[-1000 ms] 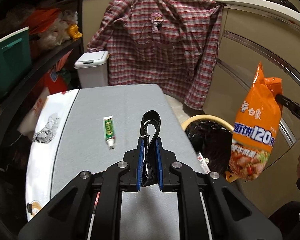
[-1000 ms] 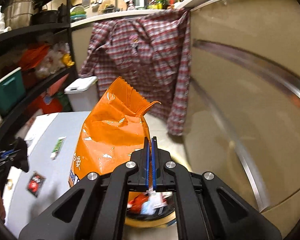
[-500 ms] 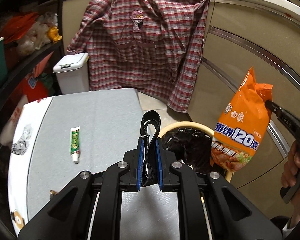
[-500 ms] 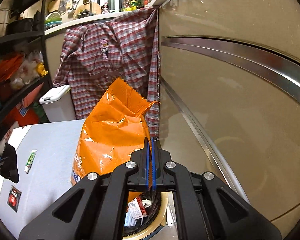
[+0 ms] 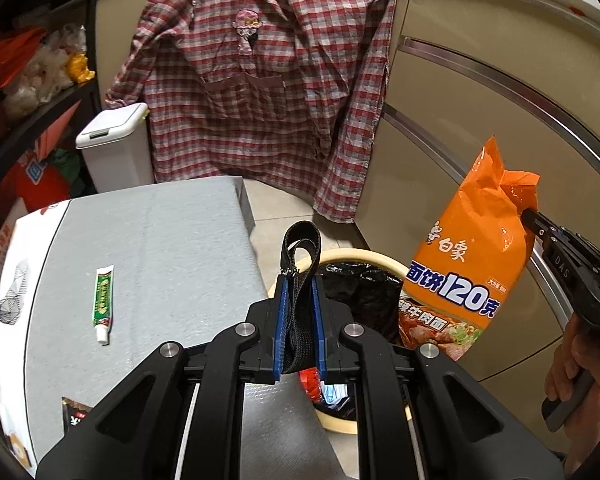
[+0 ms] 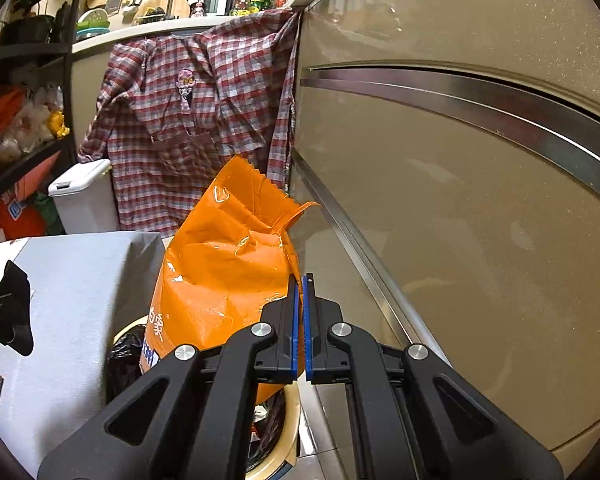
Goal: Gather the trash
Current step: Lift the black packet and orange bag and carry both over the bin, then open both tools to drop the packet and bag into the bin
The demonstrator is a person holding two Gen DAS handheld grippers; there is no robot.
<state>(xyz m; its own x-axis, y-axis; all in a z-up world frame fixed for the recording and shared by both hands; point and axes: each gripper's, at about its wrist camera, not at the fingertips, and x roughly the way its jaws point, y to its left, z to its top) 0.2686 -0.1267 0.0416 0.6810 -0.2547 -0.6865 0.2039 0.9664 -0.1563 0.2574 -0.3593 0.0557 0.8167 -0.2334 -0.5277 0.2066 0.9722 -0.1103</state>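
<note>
my left gripper (image 5: pixel 298 280) is matte black, with blue pads inside its fingers (image 5: pixel 278 320) and round silver screws on the angular linkage arms. the right gripper (image 6: pixel 300 304) matches it: black body, blue pads, silver screws. its side shows "das" lettering, and a bare-skinned hand (image 5: pixel 580 364) grips its handle.

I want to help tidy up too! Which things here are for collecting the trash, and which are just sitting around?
For the job:
- crinkly orange snack bag, held by the right gripper
- black looped strap, held by the left gripper
- round cream bin with black liner
- green-and-white tube, probably next

Just lying about:
- red plaid shirt
- white lidded bin
</note>
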